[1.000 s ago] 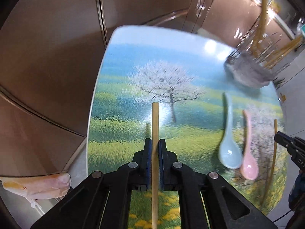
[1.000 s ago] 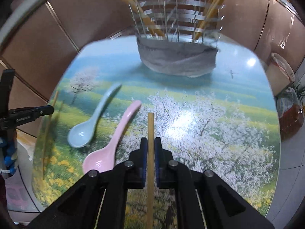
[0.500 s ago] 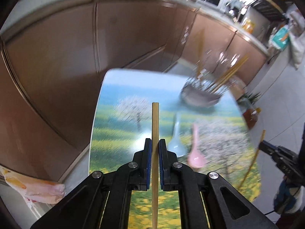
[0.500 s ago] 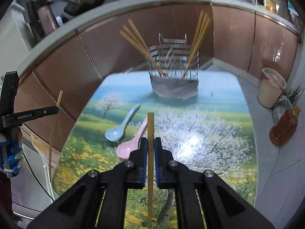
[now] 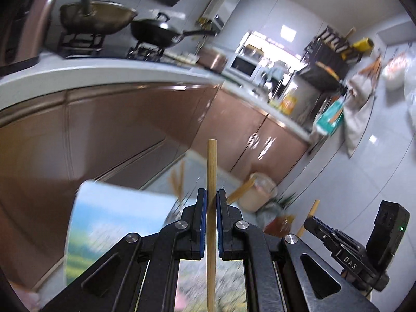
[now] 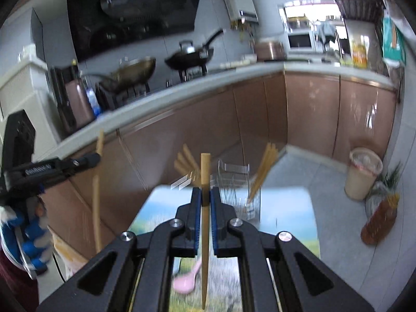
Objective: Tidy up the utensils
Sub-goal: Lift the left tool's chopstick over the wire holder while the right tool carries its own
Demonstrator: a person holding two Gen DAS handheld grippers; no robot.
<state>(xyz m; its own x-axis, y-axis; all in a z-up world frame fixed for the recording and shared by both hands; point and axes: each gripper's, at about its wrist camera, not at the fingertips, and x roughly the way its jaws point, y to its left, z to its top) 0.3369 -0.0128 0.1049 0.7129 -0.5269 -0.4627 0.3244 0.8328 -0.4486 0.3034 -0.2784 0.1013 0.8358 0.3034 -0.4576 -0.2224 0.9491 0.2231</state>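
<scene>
My left gripper (image 5: 212, 195) is shut on a wooden chopstick (image 5: 211, 171) that stands upright between the blue pads, high above the table (image 5: 109, 208). My right gripper (image 6: 205, 193) is shut on a second wooden chopstick (image 6: 205, 176), also upright. Each gripper shows in the other's view: the right gripper (image 5: 316, 223) at the lower right with its chopstick tip, the left gripper (image 6: 88, 159) at the left with its chopstick. The wire utensil rack (image 6: 234, 189) with several chopsticks stands at the table's far end. A pink spoon (image 6: 186, 282) lies below my right gripper; the blue spoon is mostly hidden.
The table carries a printed landscape with blossom trees. Behind it run brown cabinet fronts (image 6: 299, 119) under a counter with woks (image 5: 156, 32). A lidded bin (image 6: 364, 171) and a bottle (image 6: 379, 221) stand on the tiled floor at the right. A gloved hand (image 6: 28, 234) holds the left gripper.
Both grippers have risen well above the table with their chopsticks and tilted up. The views now show cabinets and counter, and the table and spoons have dropped to the bottom.
</scene>
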